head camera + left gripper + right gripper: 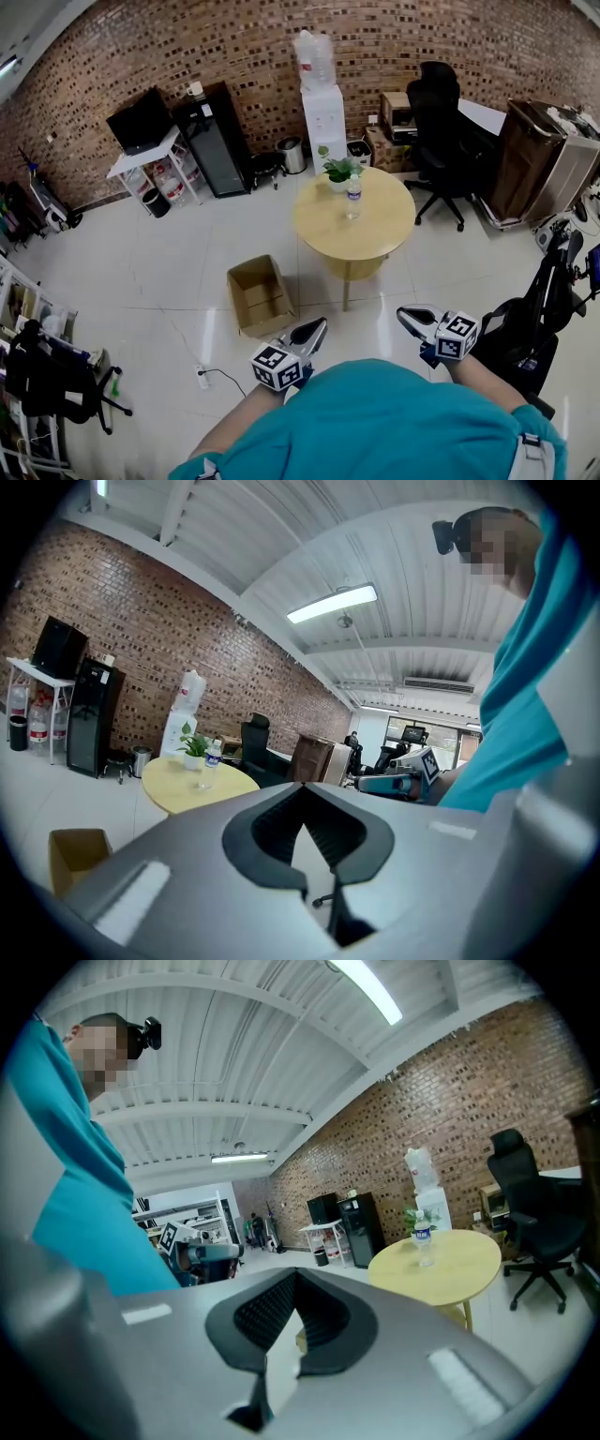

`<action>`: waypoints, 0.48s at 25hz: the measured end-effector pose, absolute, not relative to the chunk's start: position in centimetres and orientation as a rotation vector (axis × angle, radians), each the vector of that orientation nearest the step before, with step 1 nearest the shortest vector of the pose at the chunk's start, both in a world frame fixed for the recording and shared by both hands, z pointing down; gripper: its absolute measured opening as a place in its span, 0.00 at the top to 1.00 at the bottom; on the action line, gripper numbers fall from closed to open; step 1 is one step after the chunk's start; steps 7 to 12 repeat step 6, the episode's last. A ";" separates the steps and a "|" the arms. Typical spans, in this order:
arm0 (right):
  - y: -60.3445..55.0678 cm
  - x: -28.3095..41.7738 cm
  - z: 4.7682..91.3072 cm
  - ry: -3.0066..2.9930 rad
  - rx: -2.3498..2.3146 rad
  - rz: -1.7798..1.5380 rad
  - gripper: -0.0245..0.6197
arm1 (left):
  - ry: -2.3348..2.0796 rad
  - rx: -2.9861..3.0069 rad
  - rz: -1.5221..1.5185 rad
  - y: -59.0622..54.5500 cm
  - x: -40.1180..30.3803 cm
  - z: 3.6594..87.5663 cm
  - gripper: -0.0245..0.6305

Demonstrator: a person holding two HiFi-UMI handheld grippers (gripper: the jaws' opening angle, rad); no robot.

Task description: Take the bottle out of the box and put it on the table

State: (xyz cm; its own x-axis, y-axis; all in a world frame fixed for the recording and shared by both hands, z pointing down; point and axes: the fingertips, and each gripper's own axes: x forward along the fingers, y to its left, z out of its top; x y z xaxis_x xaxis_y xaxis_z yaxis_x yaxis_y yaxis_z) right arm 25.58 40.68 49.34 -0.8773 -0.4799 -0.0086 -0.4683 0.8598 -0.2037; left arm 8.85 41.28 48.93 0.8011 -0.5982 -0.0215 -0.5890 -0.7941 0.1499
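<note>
Since the bottle [353, 199] already stands upright on the surface [323, 234], well ahead of both grippers and just beside a plant [339, 171], the placing step looks done. The box [261, 296] sits open on the floor just ahead of your left gripper [317, 326], and nothing shows inside it. That gripper's jaws are pressed together on nothing, and your right gripper [405, 315] is the same. I judge no grasp is left: next, just hold both grippers back, clear of box and surface
</note>
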 end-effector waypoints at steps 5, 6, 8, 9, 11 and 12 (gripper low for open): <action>42.3 26.3 47.9 2.961 -0.739 -0.330 0.96 | -0.952 2.849 -0.099 42.9 9.8 47.4 0.96; 42.8 26.2 47.7 2.961 -0.736 -0.332 0.96 | -0.951 2.849 -0.099 43.4 9.8 47.2 0.96; 42.8 26.2 47.7 2.961 -0.736 -0.332 0.96 | -0.951 2.849 -0.099 43.4 9.8 47.2 0.96; 42.8 26.2 47.7 2.961 -0.736 -0.332 0.96 | -0.951 2.849 -0.099 43.4 9.8 47.2 0.96; 42.8 26.2 47.7 2.961 -0.736 -0.332 0.96 | -0.951 2.849 -0.099 43.4 9.8 47.2 0.96; 42.8 26.2 47.7 2.961 -0.736 -0.332 0.96 | -0.951 2.849 -0.099 43.4 9.8 47.2 0.96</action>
